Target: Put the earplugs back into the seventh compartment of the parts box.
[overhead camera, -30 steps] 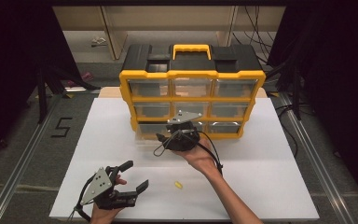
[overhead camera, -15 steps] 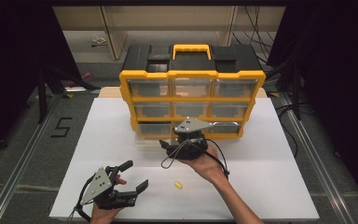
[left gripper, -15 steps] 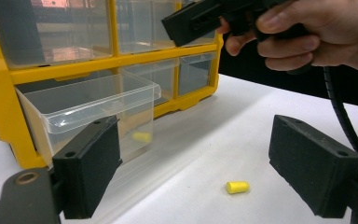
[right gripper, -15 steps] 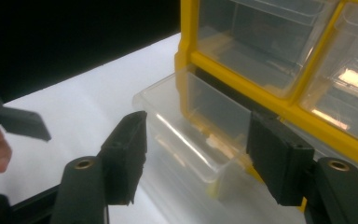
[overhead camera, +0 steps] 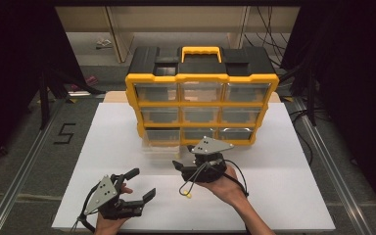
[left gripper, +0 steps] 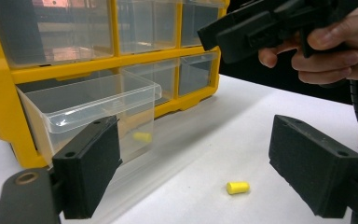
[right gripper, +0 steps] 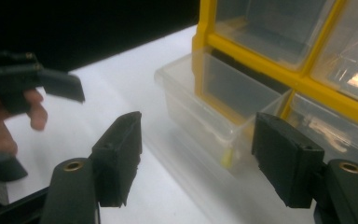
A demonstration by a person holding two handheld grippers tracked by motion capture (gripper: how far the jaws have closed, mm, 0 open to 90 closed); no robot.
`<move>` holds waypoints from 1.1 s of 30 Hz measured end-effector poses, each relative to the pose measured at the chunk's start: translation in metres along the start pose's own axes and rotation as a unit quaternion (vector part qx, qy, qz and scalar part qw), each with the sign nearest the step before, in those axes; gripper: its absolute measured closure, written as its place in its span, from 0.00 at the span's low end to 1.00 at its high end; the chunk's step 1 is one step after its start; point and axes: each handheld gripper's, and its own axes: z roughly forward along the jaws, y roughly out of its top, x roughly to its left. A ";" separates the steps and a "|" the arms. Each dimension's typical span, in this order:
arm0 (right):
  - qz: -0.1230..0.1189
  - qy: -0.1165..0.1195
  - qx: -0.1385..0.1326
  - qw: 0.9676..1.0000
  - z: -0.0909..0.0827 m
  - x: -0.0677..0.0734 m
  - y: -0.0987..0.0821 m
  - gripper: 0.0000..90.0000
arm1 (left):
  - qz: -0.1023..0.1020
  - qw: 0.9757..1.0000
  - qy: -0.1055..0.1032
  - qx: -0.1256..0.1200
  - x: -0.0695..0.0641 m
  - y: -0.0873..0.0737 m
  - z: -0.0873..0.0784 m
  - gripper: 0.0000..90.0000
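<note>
Both grippers stand with their jaws apart and hold nothing: the right gripper [overhead camera: 186,165] hovers near the front of the organiser, and the left gripper [overhead camera: 136,185] rests low at the near left of the table. After them, largest comes first: the white table [overhead camera: 284,196], then the yellow organiser [overhead camera: 201,105] standing at its far middle, with clear drawers in three rows. Its bottom-left drawer [left gripper: 93,105] is pulled out toward the near side, and one small yellow plug [left gripper: 142,136] already lies inside it, seen through the clear wall. A second, loose yellow plug [left gripper: 238,187] lies on the bare table near the right hand, well apart from the drawer, just ahead of the left gripper's open jaws in the left gripper view.

The work in hand looks like collecting this loose plug and dropping it into the open drawer. To do it well, I would lower one gripper so that the jaws straddle the plug across its short width, with the pads just clear of the table, then close gently, since so small and round a piece can roll or squirt out. Carry it over the drawer's rim, not against it, and release only once the plug is above the drawer's floor. The other gripper should stay out of the path.
</note>
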 end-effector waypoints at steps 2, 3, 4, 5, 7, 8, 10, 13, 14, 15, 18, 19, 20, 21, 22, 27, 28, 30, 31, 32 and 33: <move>0.002 0.006 0.001 1.000 -0.001 0.001 -0.003 0.38 | 0.000 1.000 0.000 -0.001 0.000 0.000 0.000 0.18; 0.000 0.008 0.004 1.000 -0.001 0.001 -0.004 0.38 | 0.000 1.000 0.000 -0.001 0.000 0.000 -0.001 0.18; -0.003 0.009 0.010 1.000 -0.002 0.002 -0.006 0.37 | 0.000 1.000 0.000 -0.001 0.000 0.000 -0.001 0.18; -0.007 0.015 0.024 1.000 -0.002 0.003 -0.010 0.37 | -0.001 1.000 0.000 -0.002 0.000 0.000 -0.001 0.18; -0.008 0.016 0.032 0.999 -0.001 0.003 -0.012 0.37 | -0.001 1.000 0.001 -0.002 0.000 0.000 -0.002 0.18; -0.009 0.019 0.042 0.999 0.000 0.003 -0.014 0.36 | -0.001 1.000 0.001 -0.002 0.000 0.000 -0.002 0.18; -0.008 0.025 0.054 0.998 0.001 0.003 -0.018 0.36 | -0.001 1.000 0.000 -0.003 -0.001 0.000 -0.002 0.18; -0.009 0.032 0.077 0.996 0.005 0.002 -0.025 0.36 | 0.000 1.000 0.001 -0.003 -0.001 0.000 -0.002 0.18; -0.009 0.035 0.087 0.996 0.007 0.002 -0.027 0.36 | 0.000 1.000 0.001 -0.004 -0.001 0.000 -0.002 0.18; -0.012 0.036 0.098 0.994 0.009 0.003 -0.029 0.36 | 0.000 1.000 0.001 -0.003 -0.001 0.000 -0.002 0.18; -0.023 0.042 0.129 0.990 0.015 0.004 -0.035 0.37 | 0.000 1.000 0.002 -0.003 0.000 0.000 -0.002 0.18; -0.026 0.046 0.137 0.989 0.017 0.005 -0.037 0.38 | 0.000 1.000 0.002 -0.004 -0.001 0.001 -0.003 0.18; -0.027 0.051 0.144 0.988 0.018 0.005 -0.038 0.40 | 0.000 1.000 0.002 -0.003 -0.001 0.000 -0.003 0.18; -0.028 0.054 0.150 0.987 0.020 0.005 -0.040 0.41 | 0.000 1.000 0.002 -0.003 -0.001 0.000 -0.002 0.18; -0.030 0.058 0.159 0.985 0.022 0.005 -0.042 0.41 | 0.000 1.000 0.002 -0.003 -0.001 0.000 -0.002 0.18; -0.035 0.057 0.190 0.979 0.029 0.005 -0.050 0.44 | 0.001 1.000 0.001 -0.003 -0.001 0.000 -0.002 0.18; -0.035 0.057 0.190 0.979 0.029 0.005 -0.050 0.44 | 0.001 1.000 0.000 -0.003 -0.001 0.000 -0.002 0.18; -0.036 0.059 0.197 0.978 0.031 0.004 -0.052 0.46 | 0.000 1.000 0.000 -0.003 -0.001 0.000 -0.002 0.18; -0.037 0.060 0.199 0.977 0.032 0.004 -0.053 0.46 | 0.000 1.000 0.000 -0.003 -0.001 0.000 -0.002 0.18; -0.036 0.061 0.203 0.977 0.033 0.004 -0.055 0.47 | 0.000 1.000 0.000 -0.003 -0.001 0.000 -0.002 0.18; -0.036 0.060 0.207 0.976 0.035 0.004 -0.056 0.48 | 0.000 1.000 0.000 -0.003 -0.001 0.000 -0.002 0.18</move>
